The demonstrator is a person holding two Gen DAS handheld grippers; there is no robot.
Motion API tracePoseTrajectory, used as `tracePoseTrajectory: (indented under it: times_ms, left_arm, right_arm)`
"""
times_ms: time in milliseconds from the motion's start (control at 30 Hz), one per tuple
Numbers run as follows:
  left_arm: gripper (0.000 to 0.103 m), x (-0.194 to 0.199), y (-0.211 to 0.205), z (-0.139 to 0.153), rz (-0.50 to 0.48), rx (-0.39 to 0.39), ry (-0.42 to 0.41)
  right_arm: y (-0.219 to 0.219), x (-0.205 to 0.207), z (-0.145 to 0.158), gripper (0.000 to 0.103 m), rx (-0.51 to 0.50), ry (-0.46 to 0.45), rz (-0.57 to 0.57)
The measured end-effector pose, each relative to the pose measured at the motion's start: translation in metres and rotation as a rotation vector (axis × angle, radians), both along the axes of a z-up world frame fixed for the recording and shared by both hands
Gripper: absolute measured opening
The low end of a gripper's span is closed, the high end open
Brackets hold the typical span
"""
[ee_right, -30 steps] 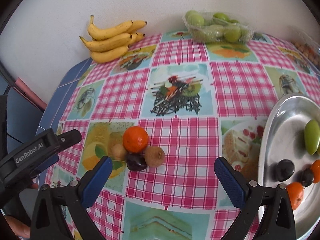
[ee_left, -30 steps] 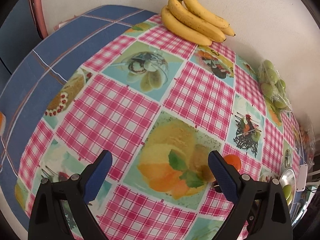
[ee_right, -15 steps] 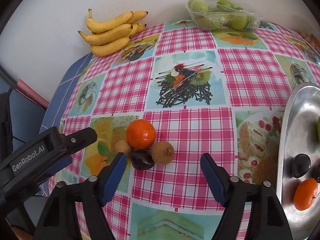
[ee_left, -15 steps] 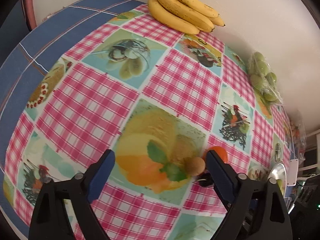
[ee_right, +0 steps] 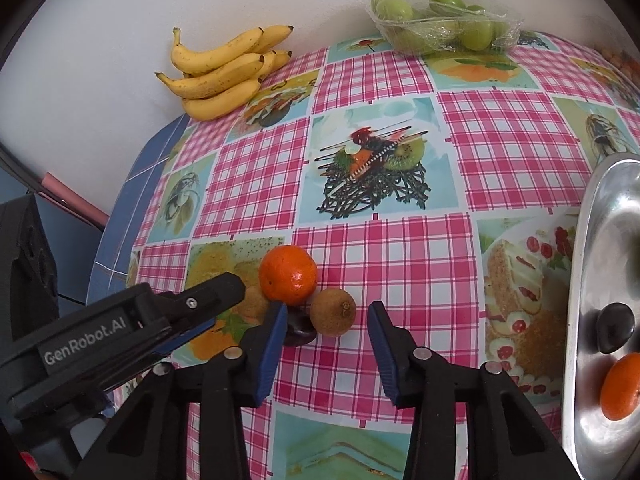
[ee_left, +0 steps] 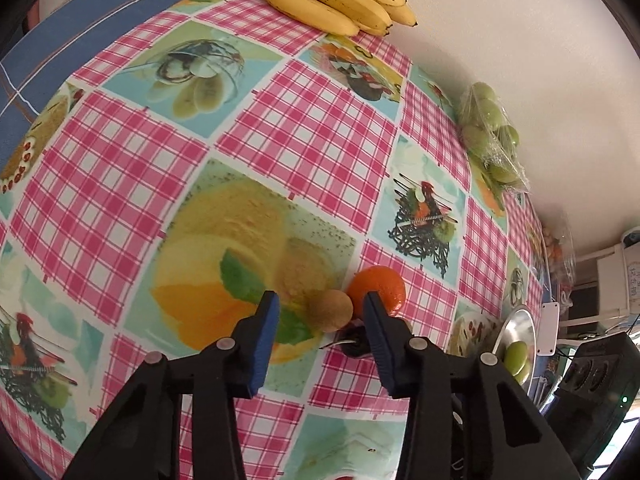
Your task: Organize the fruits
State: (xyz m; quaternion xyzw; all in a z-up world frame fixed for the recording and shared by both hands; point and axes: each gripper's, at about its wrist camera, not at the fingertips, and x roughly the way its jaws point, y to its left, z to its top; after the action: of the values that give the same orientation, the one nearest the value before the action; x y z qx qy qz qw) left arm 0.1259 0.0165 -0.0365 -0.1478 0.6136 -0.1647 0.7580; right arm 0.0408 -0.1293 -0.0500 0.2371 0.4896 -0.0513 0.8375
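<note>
On the checked tablecloth lies a small cluster: an orange (ee_right: 288, 274), a dark plum (ee_right: 298, 330) and a brown round fruit (ee_right: 333, 312). My right gripper (ee_right: 327, 316) hangs over it, jaws closing, the brown fruit between the tips with gaps on both sides. In the left wrist view another brown fruit (ee_left: 330, 312) sits between the closing jaws of my left gripper (ee_left: 320, 308), untouched, beside the orange (ee_left: 378, 290) and the plum (ee_left: 354, 340). The right wrist view shows the left gripper's black finger (ee_right: 208, 296) covering most of that fruit.
A silver tray (ee_right: 592, 280) at the right holds a dark plum (ee_right: 616, 326) and an orange (ee_right: 622, 386); the left wrist view shows a green fruit (ee_left: 516, 356) in it. Bananas (ee_right: 224, 76) and a wrapped pack of green fruits (ee_right: 440, 24) lie against the wall.
Both grippers' jaws have narrowed a lot. The left gripper has tilted down and come up to the fruit cluster. The right gripper has closed in on the brown fruit.
</note>
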Motion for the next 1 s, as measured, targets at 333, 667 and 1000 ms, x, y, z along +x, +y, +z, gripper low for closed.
tracePoseTrajectory:
  times_ms: [333,667,1000]
  left_arm:
    - [0.037,-0.001,-0.011,-0.003,-0.031,-0.002,0.004]
    - [0.027,0.001,0.004,-0.002,0.022,-0.022,0.017]
    - [0.025,0.001,-0.004,-0.009,0.01,-0.033,0.045]
  right_arm:
    - [-0.004,-0.001,-0.004,0.039,0.046,-0.006,-0.043]
    - [-0.003,0.0,-0.004,0.036,0.056,-0.014,-0.04]
    - [-0.009,-0.005,-0.002,0.029,0.058,-0.007,-0.041]
